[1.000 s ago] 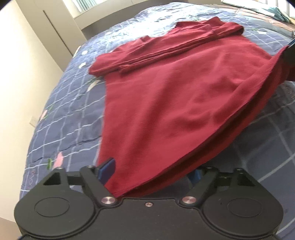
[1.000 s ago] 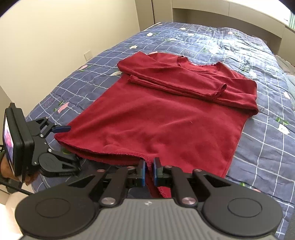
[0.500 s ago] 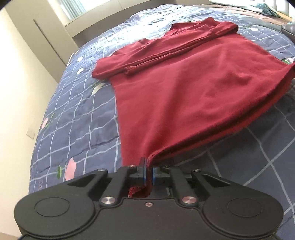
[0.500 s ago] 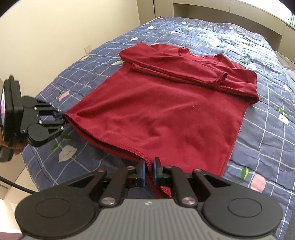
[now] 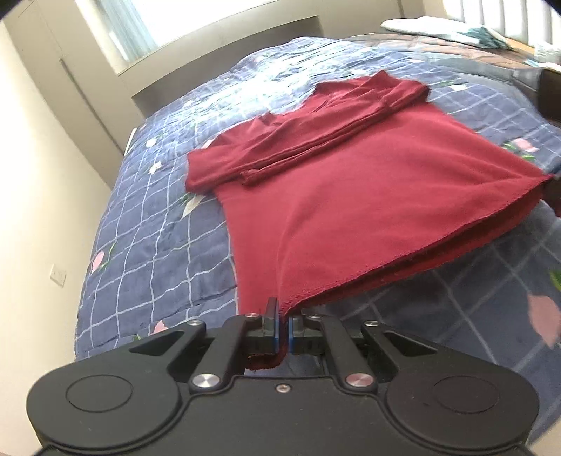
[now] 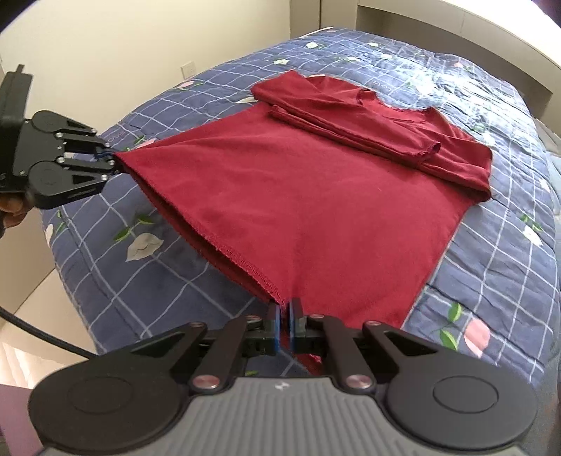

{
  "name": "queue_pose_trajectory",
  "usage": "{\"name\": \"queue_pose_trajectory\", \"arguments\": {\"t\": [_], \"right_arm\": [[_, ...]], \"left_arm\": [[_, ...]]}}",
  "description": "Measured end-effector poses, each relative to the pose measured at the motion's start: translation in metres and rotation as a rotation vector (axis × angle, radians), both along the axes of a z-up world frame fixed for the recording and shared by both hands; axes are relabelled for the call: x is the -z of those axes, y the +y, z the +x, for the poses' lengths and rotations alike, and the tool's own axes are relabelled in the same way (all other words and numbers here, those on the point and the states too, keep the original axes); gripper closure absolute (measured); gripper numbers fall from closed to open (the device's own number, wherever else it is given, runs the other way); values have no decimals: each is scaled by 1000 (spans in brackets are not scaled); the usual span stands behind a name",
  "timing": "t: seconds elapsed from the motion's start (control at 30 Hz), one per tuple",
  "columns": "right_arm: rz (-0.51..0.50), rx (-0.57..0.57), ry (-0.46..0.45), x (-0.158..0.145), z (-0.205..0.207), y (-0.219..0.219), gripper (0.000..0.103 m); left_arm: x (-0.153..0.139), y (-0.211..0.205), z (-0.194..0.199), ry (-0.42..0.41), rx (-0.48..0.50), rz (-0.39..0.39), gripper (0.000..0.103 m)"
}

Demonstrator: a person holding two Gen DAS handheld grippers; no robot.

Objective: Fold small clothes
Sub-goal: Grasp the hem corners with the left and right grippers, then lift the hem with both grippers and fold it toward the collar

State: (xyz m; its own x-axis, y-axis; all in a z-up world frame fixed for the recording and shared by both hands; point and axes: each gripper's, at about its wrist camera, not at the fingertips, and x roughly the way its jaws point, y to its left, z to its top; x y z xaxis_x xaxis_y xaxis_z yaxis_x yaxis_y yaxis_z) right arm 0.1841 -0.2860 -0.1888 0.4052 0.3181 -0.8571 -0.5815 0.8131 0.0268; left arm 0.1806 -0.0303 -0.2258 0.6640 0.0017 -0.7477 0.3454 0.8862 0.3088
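Two grippers, left gripper (image 5: pixel 284 329) and right gripper (image 6: pixel 284 328), clamp hem corners of the red long-sleeved shirt (image 6: pixel 315 182) on the quilted bed (image 6: pixel 491 273); uneven lifting may skew the fold or dislodge its crossed sleeves (image 6: pixel 354 129).

A shirt (image 6: pixel 315 196) is lying spread on the bed (image 6: pixel 491 280), its sleeves folded across the chest at the far end. The left tool (image 6: pixel 114 158) and right tool (image 6: pixel 284 315) are each pinching a near hem corner, lifting that edge off the bed.

Blue checked floral quilt (image 5: pixel 147 245) over bed; wall socket (image 6: pixel 188 70); window (image 5: pixel 196 24).
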Motion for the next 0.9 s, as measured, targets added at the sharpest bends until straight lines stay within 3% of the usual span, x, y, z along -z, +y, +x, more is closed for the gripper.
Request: {"name": "queue_pose_trajectory", "arguments": {"t": [0.37, 0.5, 0.63, 0.9], "right_arm": [[43, -12, 137, -41, -47, -18, 98], [75, 20, 166, -54, -56, -27, 98], [115, 77, 127, -73, -39, -33, 98], [66, 55, -107, -118, 36, -29, 97]], "left_arm": [[-45, -2, -51, 162, 4, -59, 100], [-63, 2, -65, 195, -35, -81, 99], [-84, 7, -51, 166, -119, -150, 99], [-135, 6, 27, 50, -155, -218, 99]]}}
